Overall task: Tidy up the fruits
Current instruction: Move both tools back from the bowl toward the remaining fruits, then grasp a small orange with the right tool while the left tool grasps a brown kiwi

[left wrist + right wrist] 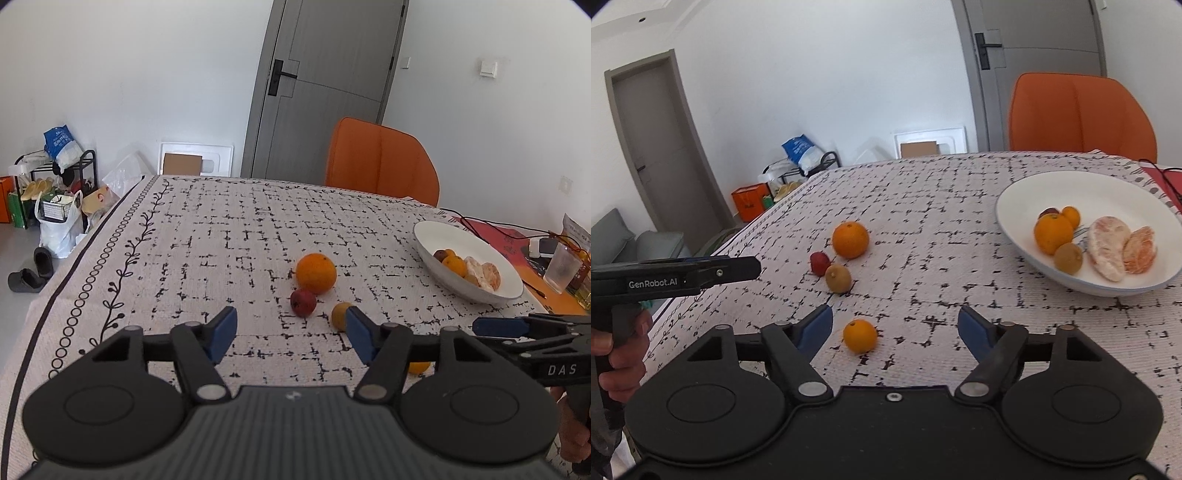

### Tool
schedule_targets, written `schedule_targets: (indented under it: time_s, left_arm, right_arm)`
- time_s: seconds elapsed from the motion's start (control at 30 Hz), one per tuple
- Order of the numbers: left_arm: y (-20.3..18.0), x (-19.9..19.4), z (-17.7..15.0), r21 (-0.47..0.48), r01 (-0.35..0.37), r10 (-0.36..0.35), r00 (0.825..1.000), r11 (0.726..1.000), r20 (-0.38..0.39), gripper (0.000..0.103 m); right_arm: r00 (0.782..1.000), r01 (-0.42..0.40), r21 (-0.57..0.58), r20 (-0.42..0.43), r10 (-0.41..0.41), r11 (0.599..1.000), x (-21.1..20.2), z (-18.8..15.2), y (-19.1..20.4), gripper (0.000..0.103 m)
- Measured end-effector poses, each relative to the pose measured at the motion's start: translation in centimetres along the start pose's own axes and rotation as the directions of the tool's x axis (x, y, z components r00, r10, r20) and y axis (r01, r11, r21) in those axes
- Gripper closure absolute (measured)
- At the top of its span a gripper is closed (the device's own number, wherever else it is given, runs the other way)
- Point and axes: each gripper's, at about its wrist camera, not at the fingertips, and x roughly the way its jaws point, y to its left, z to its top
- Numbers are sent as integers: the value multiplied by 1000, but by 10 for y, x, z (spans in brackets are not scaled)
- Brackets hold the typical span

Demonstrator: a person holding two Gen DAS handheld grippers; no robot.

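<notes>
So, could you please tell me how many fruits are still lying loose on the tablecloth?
4: a large orange, a red fruit, a brown fruit beside it, and a small orange nearest the right tool.

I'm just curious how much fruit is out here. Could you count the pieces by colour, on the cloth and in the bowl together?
Orange whole fruits: 4 (cloth; bowl)
Brownish-yellow fruits: 2 ()
Dark red fruits: 2 ()
Peeled citrus pieces: 2 ()
Total: 10
</notes>
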Motion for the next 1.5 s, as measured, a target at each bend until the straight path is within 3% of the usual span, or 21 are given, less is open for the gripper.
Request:
schedule_targets:
  time_s: [0.23, 0.33, 0.47, 0.5, 1.33, 1.5]
  left_arm:
    - [8, 4, -4, -12, -1, 1, 1000, 1000, -16, 44]
    - [11, 6, -6, -13, 4, -5, 1000, 1000, -28, 45]
    - [13, 11, -7, -16, 12, -13, 999, 1000, -42, 50]
    - [12, 12, -7, -15, 14, -15, 999, 1000, -45, 50]
    - [-35, 58, 5, 73, 95, -87, 991, 993, -105, 56]
    - [-41, 78, 5, 83, 93, -79, 985, 992, -156, 68]
  right_arm:
    - [999, -17, -18, -31, 17, 1000, 15, -2, 9, 35]
    - [998, -29, -25, -57, 27, 999, 23, -4, 12, 47]
    - [996, -39, -52, -82, 34, 998, 31, -7, 16, 79]
    - [996, -36, -59, -81, 31, 998, 31, -6, 16, 81]
    - [1000, 24, 11, -11, -24, 1000, 8, 4, -30, 81]
    - [999, 34, 23, 20, -34, 999, -1, 10, -40, 81]
